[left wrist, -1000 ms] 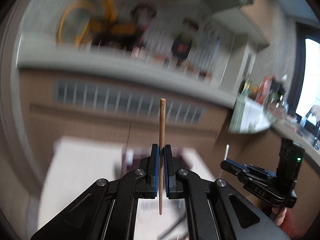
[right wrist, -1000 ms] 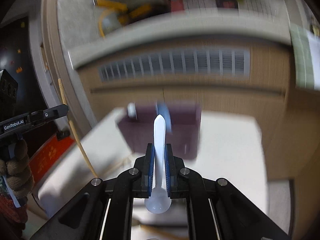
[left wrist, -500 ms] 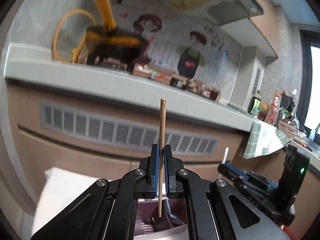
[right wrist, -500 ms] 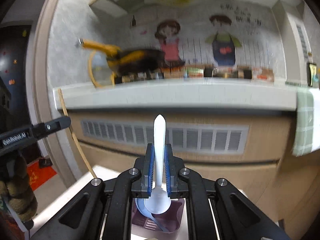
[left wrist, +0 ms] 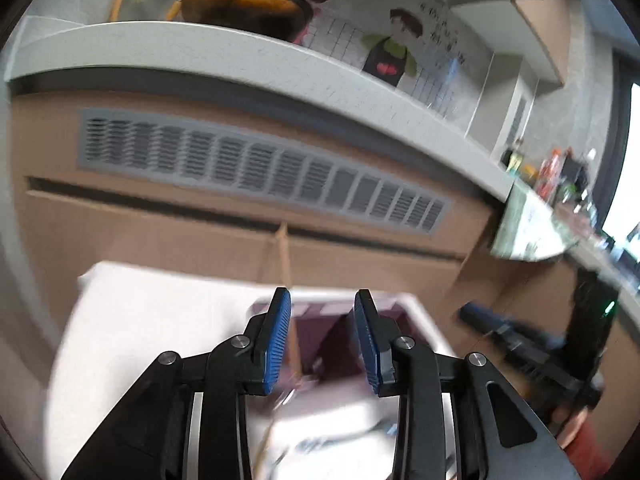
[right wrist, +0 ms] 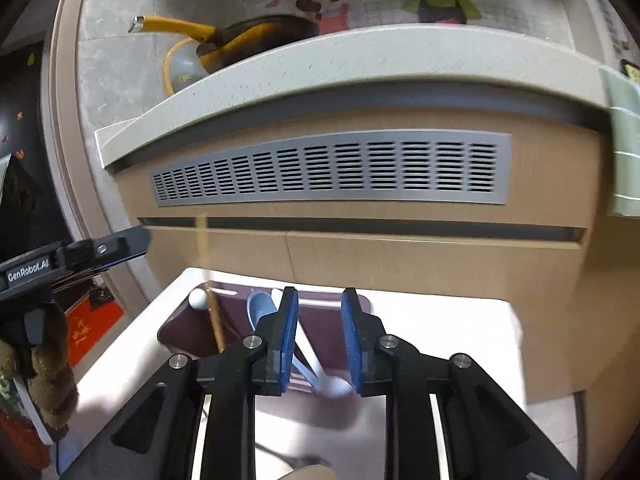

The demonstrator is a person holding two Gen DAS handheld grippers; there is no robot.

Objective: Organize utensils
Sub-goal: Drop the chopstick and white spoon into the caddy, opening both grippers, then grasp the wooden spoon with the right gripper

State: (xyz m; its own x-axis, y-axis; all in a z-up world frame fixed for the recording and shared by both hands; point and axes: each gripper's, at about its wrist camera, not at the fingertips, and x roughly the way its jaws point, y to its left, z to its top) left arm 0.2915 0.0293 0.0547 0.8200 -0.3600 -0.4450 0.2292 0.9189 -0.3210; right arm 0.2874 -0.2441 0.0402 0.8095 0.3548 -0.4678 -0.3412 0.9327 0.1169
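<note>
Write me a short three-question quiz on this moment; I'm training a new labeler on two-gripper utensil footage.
1. True or false: the left gripper is shut on the wooden chopstick.
2. Multiple choice: the white spoon is (A) clamped in the right gripper, (B) lying free in the maroon utensil holder, (C) on the countertop.
3. Fill in: the yellow-handled pan sits up on the ______.

Key:
1. False; its jaws stand apart and the chopstick stands loose in the holder.
2. B; the right jaws are open, with the spoon below them.
3. Countertop.
</note>
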